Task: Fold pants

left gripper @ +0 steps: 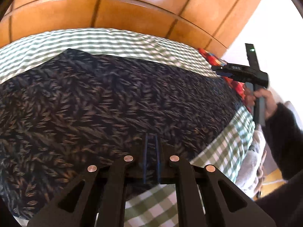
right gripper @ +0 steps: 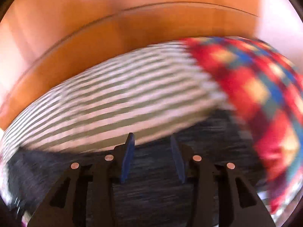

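The pants [left gripper: 106, 102] are dark navy with a brown leaf print and lie spread over a green-and-white checked bedcover [left gripper: 113, 39]. My left gripper [left gripper: 151, 138] has its blue fingers close together, pinching the near edge of the pants. My right gripper [right gripper: 153, 138] is open and empty, hovering over the dark fabric [right gripper: 157, 179] in a blurred right wrist view. The right gripper also shows in the left wrist view [left gripper: 223, 69], held by a hand at the pants' far right end.
A wooden wardrobe [left gripper: 106, 9] stands behind the bed. A red, blue and yellow plaid cloth [right gripper: 255, 87] lies at the right end of the bed, also seen in the left wrist view [left gripper: 214, 56]. A grey fluffy item [left gripper: 250, 166] hangs at the bed's right side.
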Demonstrator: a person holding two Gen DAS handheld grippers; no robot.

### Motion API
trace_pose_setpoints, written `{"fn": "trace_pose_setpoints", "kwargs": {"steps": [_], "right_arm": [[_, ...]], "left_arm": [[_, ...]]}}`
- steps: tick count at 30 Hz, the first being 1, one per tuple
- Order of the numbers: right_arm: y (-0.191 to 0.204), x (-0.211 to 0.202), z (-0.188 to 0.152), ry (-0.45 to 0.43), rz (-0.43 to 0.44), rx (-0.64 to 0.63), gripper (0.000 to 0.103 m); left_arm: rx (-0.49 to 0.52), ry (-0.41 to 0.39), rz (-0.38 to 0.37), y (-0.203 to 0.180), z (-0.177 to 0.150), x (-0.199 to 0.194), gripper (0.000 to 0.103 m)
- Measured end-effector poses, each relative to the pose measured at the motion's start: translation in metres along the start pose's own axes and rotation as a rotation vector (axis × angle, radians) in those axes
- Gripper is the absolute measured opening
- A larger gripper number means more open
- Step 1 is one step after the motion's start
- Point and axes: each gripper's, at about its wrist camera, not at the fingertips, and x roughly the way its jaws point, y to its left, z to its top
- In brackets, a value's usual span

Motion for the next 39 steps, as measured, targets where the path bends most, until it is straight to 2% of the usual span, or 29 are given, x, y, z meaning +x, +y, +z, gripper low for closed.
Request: {"fn": "trace_pose_setpoints", "kwargs": {"steps": [4, 8, 10, 11, 13, 14, 16, 20, 21, 22, 23, 25, 28, 29, 31, 33, 36, 39], "right_arm": [[0.1, 0.011, -0.023, 0.051, 0.222, -0.196, 0.039], [0.171, 0.034, -0.046, 0.119, 0.278, -0.348, 0.036], [0.191, 0.058, -0.054, 0.166, 0.225, -0.376, 0.032], [0.191, 0.074, -0.055, 0.162, 0.183, -0.363, 0.03], [0.183, 0.084, -0.052, 0.136, 0.197, -0.305, 0.029], [0.182, 0.084, -0.052, 0.13, 0.198, -0.291, 0.029], [0.188, 0.078, -0.059, 0.095, 0.158, -0.351, 0.029], [0.202, 0.063, -0.052, 0.082, 0.097, -0.365, 0.03], [0.205, 0.057, -0.052, 0.066, 0.105, -0.365, 0.033], [0.216, 0.048, -0.051, 0.041, 0.154, -0.373, 0.033], [0.216, 0.048, -0.051, 0.041, 0.154, -0.373, 0.032], [0.243, 0.035, -0.054, 0.033, 0.247, -0.424, 0.03], [0.277, 0.037, -0.062, 0.077, 0.349, -0.472, 0.023], [0.293, 0.045, -0.065, 0.1, 0.369, -0.489, 0.023], [0.309, 0.061, -0.068, 0.13, 0.348, -0.504, 0.022], [0.316, 0.096, -0.068, 0.174, 0.271, -0.483, 0.019], [0.319, 0.107, -0.066, 0.112, 0.254, -0.466, 0.019], [0.33, 0.105, -0.081, 0.012, 0.191, -0.539, 0.02]], "left_arm": [[-0.002, 0.011, 0.076, 0.007, -0.007, 0.001, 0.006], [-0.019, 0.026, 0.083, 0.015, -0.017, 0.004, 0.006], [-0.045, 0.017, 0.063, 0.018, -0.024, 0.002, 0.006], [-0.056, 0.012, 0.054, 0.02, -0.026, 0.0, 0.006], [-0.065, 0.001, 0.04, 0.023, -0.031, -0.003, 0.006], [-0.069, 0.0, 0.029, 0.025, -0.031, -0.006, 0.006], [-0.101, -0.002, -0.008, 0.031, -0.029, -0.014, 0.006], [-0.132, -0.07, 0.02, 0.048, -0.017, -0.038, 0.006], [-0.137, -0.09, 0.041, 0.053, -0.014, -0.044, 0.006], [-0.144, -0.108, 0.072, 0.06, -0.012, -0.048, 0.006], [-0.155, -0.116, 0.093, 0.068, -0.011, -0.052, 0.006], [-0.182, -0.126, 0.123, 0.079, -0.009, -0.057, 0.006], [-0.19, -0.146, 0.228, 0.093, -0.014, -0.068, 0.006], [-0.195, -0.142, 0.241, 0.099, -0.016, -0.07, 0.006], [-0.22, -0.112, 0.281, 0.115, -0.025, -0.071, 0.006], [-0.246, -0.105, 0.244, 0.121, -0.035, -0.069, 0.006], [-0.283, -0.138, 0.202, 0.128, -0.043, -0.073, 0.006], [-0.319, -0.149, 0.186, 0.131, -0.045, -0.079, 0.006]]}}
